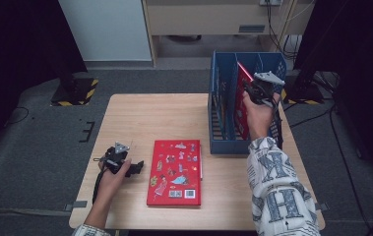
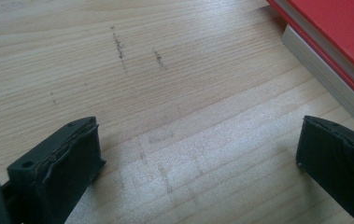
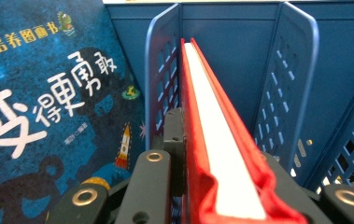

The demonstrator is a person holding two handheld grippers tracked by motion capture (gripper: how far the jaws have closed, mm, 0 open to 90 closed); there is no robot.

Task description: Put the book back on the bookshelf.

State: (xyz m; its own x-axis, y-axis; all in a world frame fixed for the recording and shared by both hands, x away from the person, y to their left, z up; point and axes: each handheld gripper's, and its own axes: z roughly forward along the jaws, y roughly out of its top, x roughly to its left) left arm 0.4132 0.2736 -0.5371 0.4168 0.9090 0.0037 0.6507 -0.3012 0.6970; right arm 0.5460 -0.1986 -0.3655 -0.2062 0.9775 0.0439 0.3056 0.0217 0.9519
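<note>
Your counter [image 2: 174,84] looks like pale wood with fine straight grain, matt, marked by a few dark scuffs. The red book [image 3: 221,154] you hold has a cloth-like cover (fraying at the corner) and a smooth white paper edge. The blue rack [image 3: 286,70] is moulded plastic with perforated dividers and a slight sheen. The blue picture book [image 3: 48,102] beside it has a printed, fairly glossy cover. The jaws carry rough, matt black pads [image 2: 67,163], worn at the edges.
</note>
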